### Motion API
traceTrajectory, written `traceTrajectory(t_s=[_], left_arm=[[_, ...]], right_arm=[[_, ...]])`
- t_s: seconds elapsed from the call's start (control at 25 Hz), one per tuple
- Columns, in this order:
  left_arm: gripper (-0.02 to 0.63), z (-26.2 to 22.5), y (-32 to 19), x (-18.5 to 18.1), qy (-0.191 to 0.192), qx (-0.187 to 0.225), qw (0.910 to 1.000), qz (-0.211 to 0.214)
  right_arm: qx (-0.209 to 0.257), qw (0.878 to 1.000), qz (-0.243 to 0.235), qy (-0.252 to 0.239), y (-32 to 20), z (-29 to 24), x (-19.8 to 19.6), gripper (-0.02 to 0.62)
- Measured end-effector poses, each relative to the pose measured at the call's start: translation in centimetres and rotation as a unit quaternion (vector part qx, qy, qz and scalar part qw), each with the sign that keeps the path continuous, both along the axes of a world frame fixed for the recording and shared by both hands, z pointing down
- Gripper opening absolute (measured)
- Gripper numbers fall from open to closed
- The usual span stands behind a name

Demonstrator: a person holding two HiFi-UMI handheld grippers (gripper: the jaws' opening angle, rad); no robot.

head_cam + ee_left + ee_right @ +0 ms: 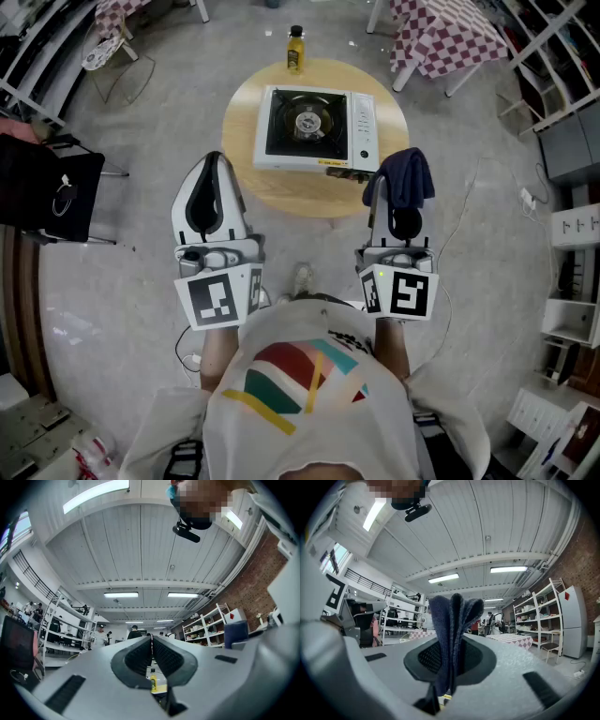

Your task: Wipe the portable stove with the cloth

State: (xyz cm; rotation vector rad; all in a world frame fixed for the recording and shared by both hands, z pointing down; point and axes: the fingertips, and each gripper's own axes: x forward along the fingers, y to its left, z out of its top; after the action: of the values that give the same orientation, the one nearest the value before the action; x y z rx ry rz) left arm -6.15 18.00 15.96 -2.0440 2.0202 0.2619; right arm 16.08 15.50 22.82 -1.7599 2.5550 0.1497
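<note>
I've got the right claw clamped on the cloth at the desk's near edge; the stove sits just ahead-left. My left claw is pressed together, empty, farther off.

Room notes, head view: you stand on a pale grey concrete floor. Round wooden desk at upper centre. Checked-cloth tables at upper right and upper left. White shelving down the right edge.

Left gripper view: white panelled ceiling, strip lights at centre, brick wall at right, white racks lower left.
</note>
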Motion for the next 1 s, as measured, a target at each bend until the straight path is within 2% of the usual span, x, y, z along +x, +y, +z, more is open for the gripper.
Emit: traceTrajectory(t_s=[0.36,0.76,1.0], left_arm=[[0.008,0.0,-1.0,0.4,-0.003,0.004,1.0000,0.005],[0.008,1.0,-2.0,1.0,-0.007,-0.004,1.0000,-0.002],[0.008,2.2,-1.7,1.2,-0.010,-0.017,0.9998,-0.010]], right_arm=[[-0.004,1.000,0.015,-0.010,-1.1,0.1,1.0,0.032],[0.004,1.000,-0.024,0.011,-1.6,0.9,0.4,0.032],[-0.005,1.000,-0.024,-0.011,-1.7,1.8,1.3,0.032]])
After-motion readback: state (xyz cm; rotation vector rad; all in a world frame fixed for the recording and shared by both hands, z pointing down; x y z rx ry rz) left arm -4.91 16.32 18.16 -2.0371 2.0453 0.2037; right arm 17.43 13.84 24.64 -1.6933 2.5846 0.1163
